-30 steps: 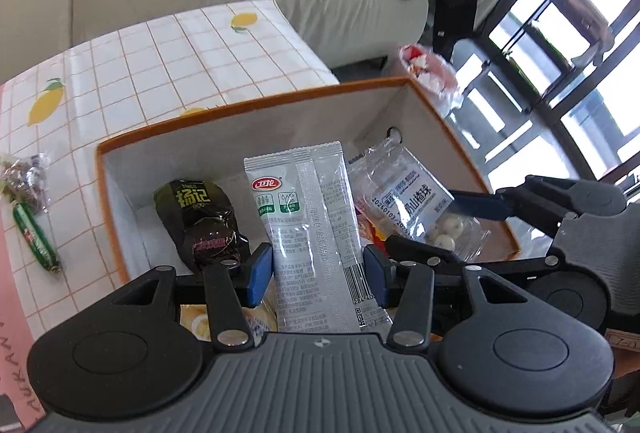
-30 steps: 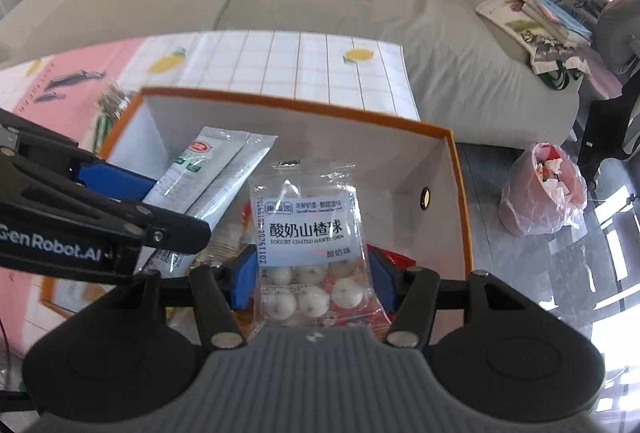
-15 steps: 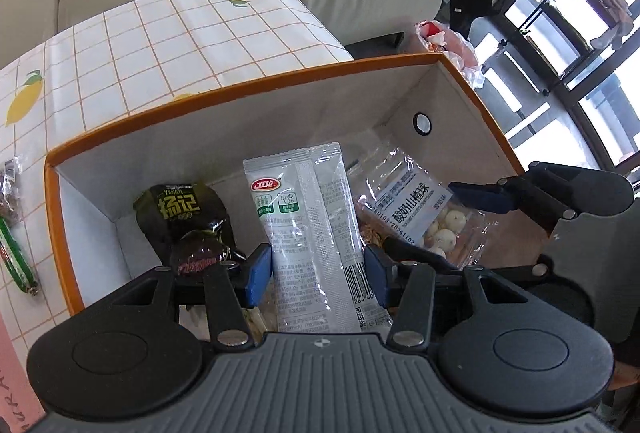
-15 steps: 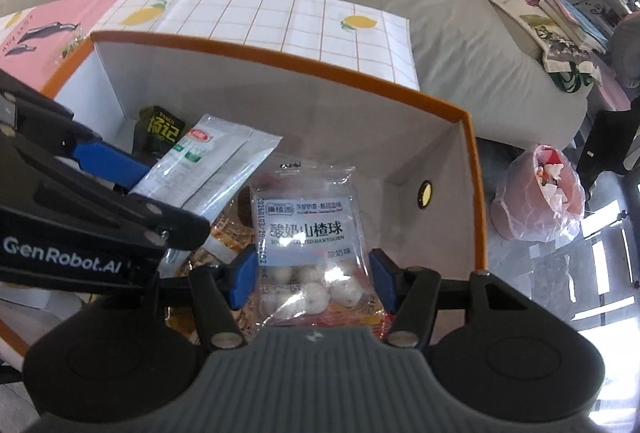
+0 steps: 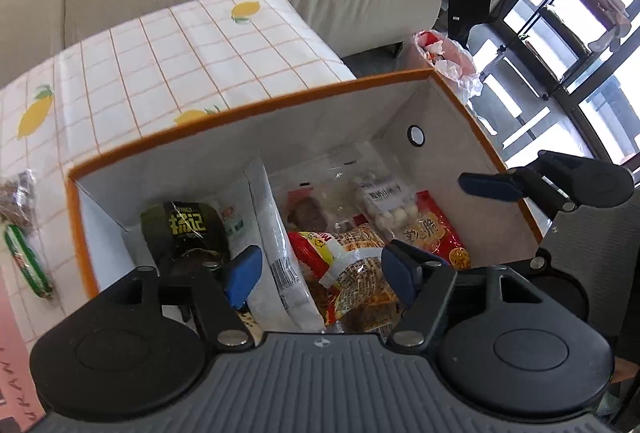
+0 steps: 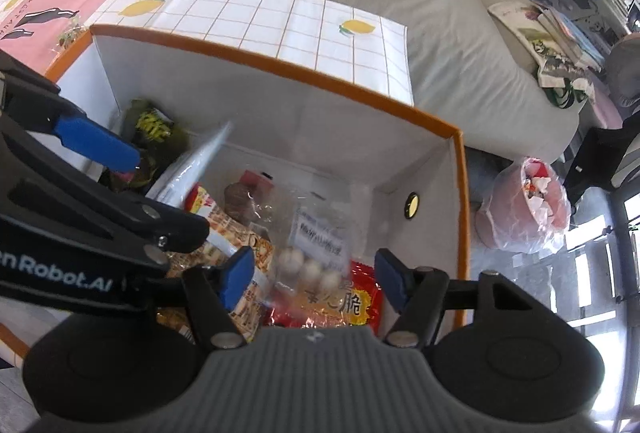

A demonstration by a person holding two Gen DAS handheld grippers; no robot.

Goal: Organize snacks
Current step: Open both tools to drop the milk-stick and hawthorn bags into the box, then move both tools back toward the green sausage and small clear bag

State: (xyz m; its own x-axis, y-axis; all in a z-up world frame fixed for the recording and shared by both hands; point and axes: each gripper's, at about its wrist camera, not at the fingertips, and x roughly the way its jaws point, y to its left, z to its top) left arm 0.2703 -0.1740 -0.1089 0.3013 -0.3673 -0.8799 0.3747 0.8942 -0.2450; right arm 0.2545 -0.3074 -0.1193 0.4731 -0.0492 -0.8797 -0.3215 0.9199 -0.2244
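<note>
The clear crinkly bag of white balls point(image 6: 316, 253) and the long white sachet point(image 5: 276, 237) lie loose in the orange-rimmed fabric box point(image 5: 248, 109). Above them the left gripper point(image 5: 320, 269) and right gripper point(image 6: 314, 275) have just been opening, blue pads empty.

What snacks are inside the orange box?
Inside the orange box: a dark green packet, a long white packet, a clear bag of white balls, a red packet and a cracker bag. Anything underneath is hidden.
</note>
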